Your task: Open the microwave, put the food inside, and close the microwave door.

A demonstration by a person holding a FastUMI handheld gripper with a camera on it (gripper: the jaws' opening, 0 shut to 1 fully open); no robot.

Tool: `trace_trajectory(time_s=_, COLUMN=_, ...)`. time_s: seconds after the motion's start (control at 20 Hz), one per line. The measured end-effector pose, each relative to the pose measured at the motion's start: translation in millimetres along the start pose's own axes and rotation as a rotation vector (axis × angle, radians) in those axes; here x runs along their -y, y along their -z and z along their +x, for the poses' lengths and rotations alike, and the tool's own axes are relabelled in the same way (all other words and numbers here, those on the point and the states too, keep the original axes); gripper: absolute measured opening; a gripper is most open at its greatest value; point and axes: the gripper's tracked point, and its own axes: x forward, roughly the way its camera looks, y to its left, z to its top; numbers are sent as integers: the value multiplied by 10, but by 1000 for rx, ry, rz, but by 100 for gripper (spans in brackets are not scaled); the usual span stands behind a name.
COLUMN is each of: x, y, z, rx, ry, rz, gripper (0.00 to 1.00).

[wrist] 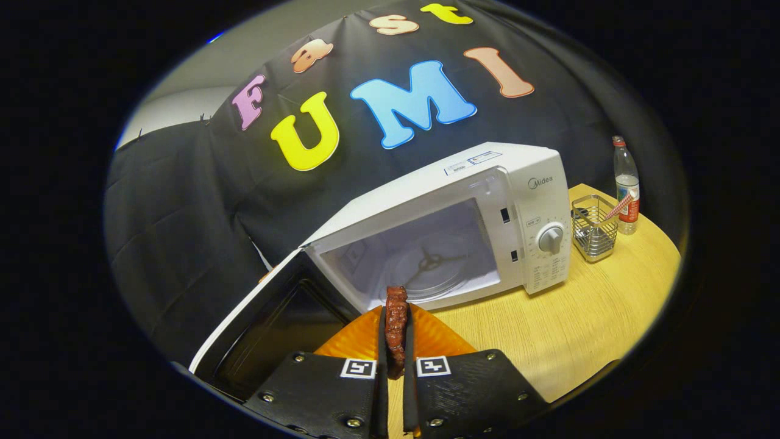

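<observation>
My gripper point(395, 329) pinches the meat point(396, 317) tight between both fingers, above the orange plate point(359, 341), just in front of the open oven point(426, 244). I think it could bump the door point(274, 317) or slip out.

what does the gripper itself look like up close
The gripper has two flat, dark, pebbled plates fastened with shiny round screws. Each plate carries a small square black-and-white tag near its inner edge, and two thin, narrow fingers run forward side by side.
</observation>
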Motion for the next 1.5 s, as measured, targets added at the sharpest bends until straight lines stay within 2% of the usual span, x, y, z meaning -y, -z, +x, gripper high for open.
trace_trajectory(time_s=0.45, x=41, y=75, z=753, rx=32, ry=-33, rz=20, gripper=10)
trace_trajectory(time_s=0.65, x=143, y=130, z=1060, rx=19, ry=-6, rz=3, gripper=10)
trace_trajectory(time_s=1.25, x=226, y=193, z=1634, rx=23, ry=-19, rz=60, gripper=12)
trace_trajectory(time_s=1.5, x=328, y=166, z=1792, rx=62, ry=20, rz=59, gripper=15)
